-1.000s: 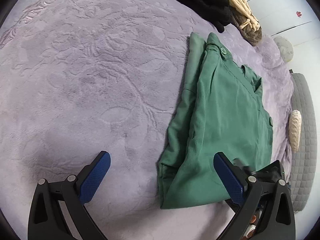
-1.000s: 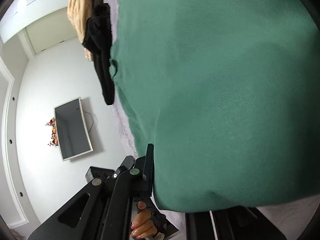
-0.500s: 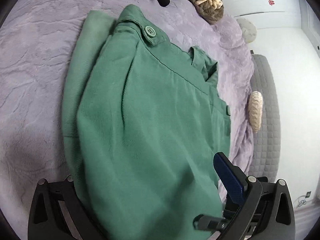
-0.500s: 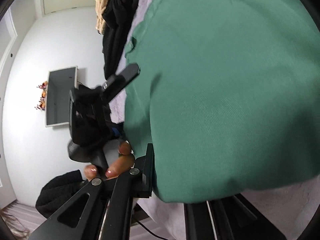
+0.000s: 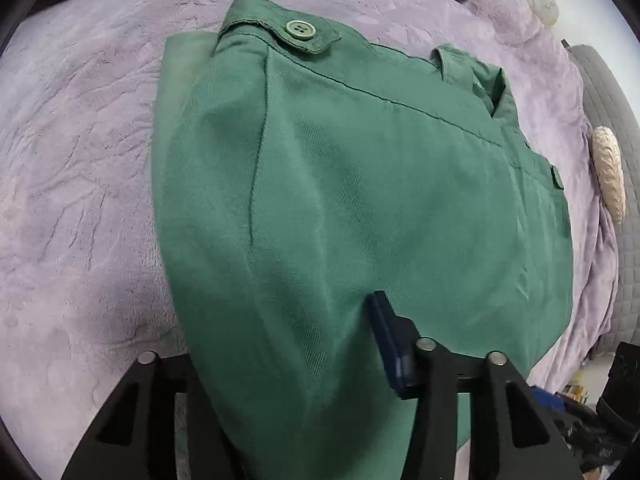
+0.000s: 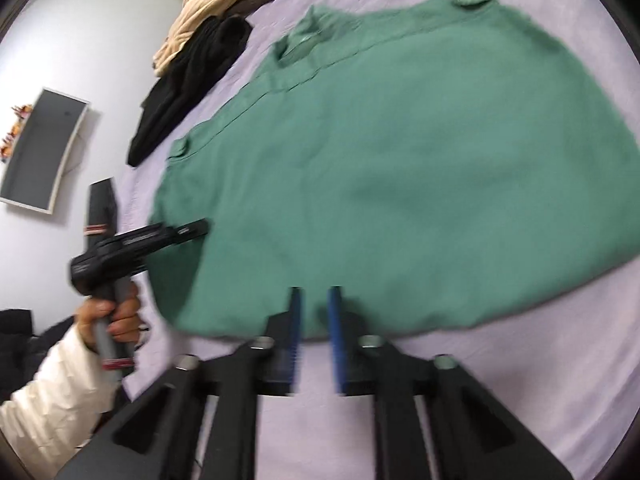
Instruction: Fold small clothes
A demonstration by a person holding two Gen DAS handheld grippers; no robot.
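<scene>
A pair of green shorts point(image 5: 360, 200) lies folded on the purple blanket point(image 5: 80, 160), waistband button point(image 5: 300, 31) at the far end. My left gripper point(image 5: 280, 360) is shut on the near edge of the shorts; cloth covers its left finger and the blue pad of the right finger point(image 5: 386, 340) presses on it. In the right wrist view the shorts point(image 6: 400, 160) lie flat, and the left gripper point(image 6: 160, 236) shows at their left edge. My right gripper point(image 6: 316, 336) sits at the shorts' near edge, jaws a narrow gap apart, holding nothing.
Black clothing point(image 6: 192, 80) and a beige knit item point(image 6: 216, 12) lie at the far end of the bed. A grey quilted cover point(image 5: 608, 160) and a small cream cushion point(image 5: 610, 172) lie to the right. A wall screen point(image 6: 40, 152) hangs left.
My left gripper has closed on the near edge of the shorts. My right gripper has let go of the cloth and pulled back, so the shorts now lie flat before it.
</scene>
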